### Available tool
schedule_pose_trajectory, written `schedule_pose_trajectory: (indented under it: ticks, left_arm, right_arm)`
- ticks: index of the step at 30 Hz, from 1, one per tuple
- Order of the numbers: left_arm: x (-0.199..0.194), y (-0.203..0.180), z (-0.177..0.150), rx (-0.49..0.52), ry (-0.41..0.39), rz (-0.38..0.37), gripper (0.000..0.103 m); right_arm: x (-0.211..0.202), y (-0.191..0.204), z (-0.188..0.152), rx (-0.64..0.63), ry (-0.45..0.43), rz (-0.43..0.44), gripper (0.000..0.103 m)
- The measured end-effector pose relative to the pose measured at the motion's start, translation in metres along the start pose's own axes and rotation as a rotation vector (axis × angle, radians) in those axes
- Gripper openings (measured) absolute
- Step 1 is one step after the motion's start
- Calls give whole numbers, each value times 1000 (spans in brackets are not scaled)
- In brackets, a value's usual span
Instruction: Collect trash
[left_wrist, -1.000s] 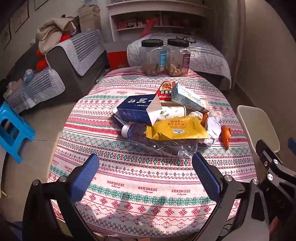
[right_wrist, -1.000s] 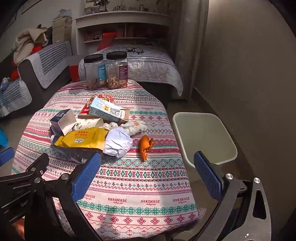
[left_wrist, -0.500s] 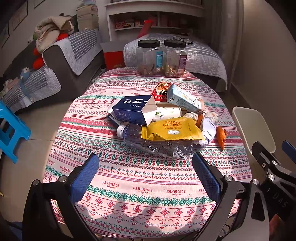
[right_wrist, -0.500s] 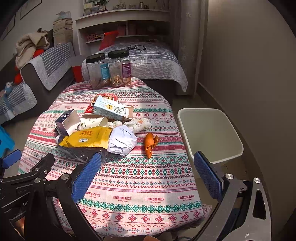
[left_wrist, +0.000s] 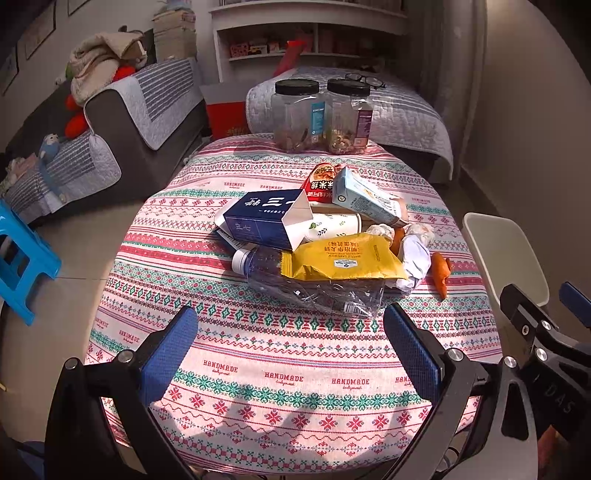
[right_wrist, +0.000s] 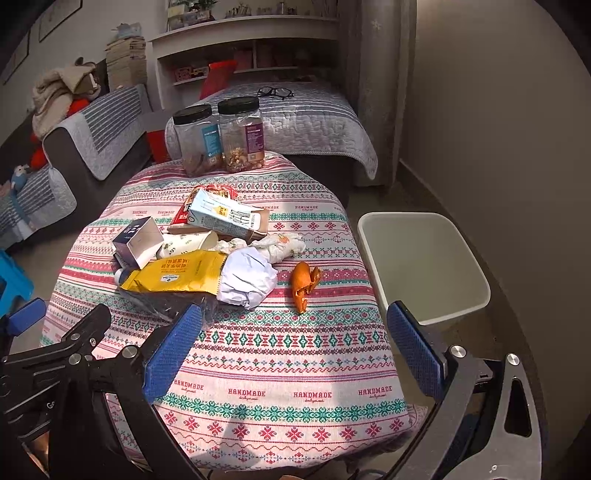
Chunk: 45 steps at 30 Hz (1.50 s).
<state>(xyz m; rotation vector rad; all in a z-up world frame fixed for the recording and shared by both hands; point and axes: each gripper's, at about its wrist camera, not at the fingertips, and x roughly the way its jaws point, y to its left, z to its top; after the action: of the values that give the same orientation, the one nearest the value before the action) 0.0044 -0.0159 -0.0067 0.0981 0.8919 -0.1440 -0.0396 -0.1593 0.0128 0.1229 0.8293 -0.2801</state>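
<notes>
Straight ahead of my wide-open, empty right claw (right_wrist: 293, 349) I'm eyeing the curled orange peel (right_wrist: 304, 282), long axis running away, white plastic bin (right_wrist: 476, 280) rightward.

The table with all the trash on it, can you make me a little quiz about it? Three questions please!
1. True or false: the yellow snack bag lies partly on the clear plastic bottle.
2. What stands on the floor beside the table, ready for trash?
A. a blue stool
B. a white bin
C. a red box
3. Fill in: the left gripper and right gripper are both ____ and hold nothing.

Key: 1 true; 2 B; 3 open.
</notes>
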Motion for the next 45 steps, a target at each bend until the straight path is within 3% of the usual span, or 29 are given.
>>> schedule_pose_trajectory:
  ticks: [45]
  left_arm:
    - [4,-3,0,-10,1,-22,97]
  right_arm:
    - [1,0,0,0,10,0,96]
